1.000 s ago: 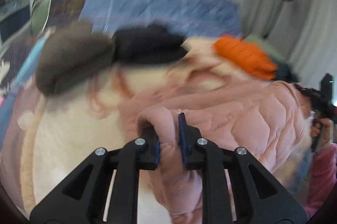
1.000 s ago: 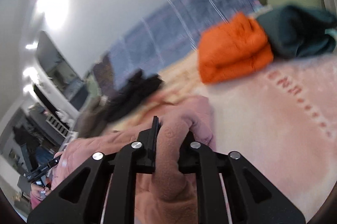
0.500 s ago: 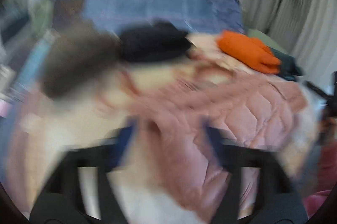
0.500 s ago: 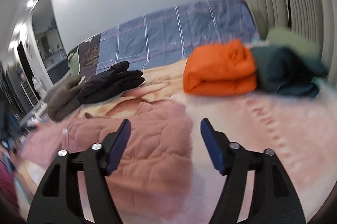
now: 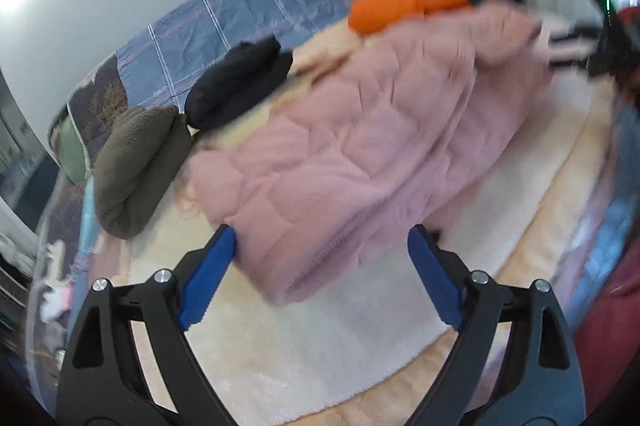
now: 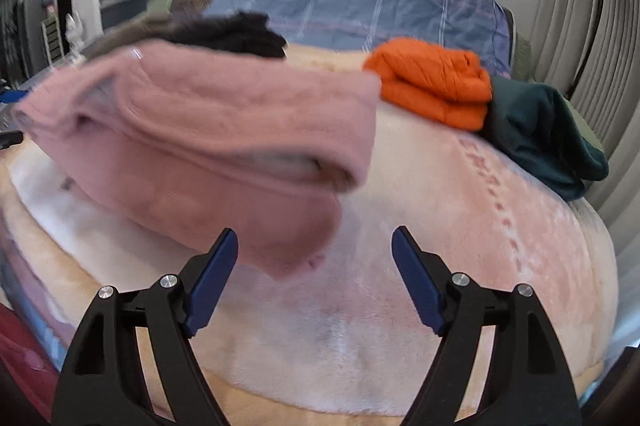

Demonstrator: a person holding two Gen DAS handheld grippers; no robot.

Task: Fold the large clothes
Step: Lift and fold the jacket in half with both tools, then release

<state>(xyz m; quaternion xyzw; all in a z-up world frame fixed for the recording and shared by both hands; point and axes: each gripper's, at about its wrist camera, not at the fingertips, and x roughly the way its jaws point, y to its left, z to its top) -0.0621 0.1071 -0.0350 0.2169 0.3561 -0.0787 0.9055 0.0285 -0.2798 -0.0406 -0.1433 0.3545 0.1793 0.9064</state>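
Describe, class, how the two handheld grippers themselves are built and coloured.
Both match. The left gripper and right gripper have black frames with triangular cut-outs, silver round bolts at the joints, and flat blue finger pads with ridged edges. No cables or markings show.

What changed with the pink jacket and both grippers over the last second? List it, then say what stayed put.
Both grippers let go: the left gripper and right gripper, a second ago shut on folds of the pink jacket, now stand open and backed off, with the jacket lying folded on the blanket. The orange, black and olive bundles stayed put.
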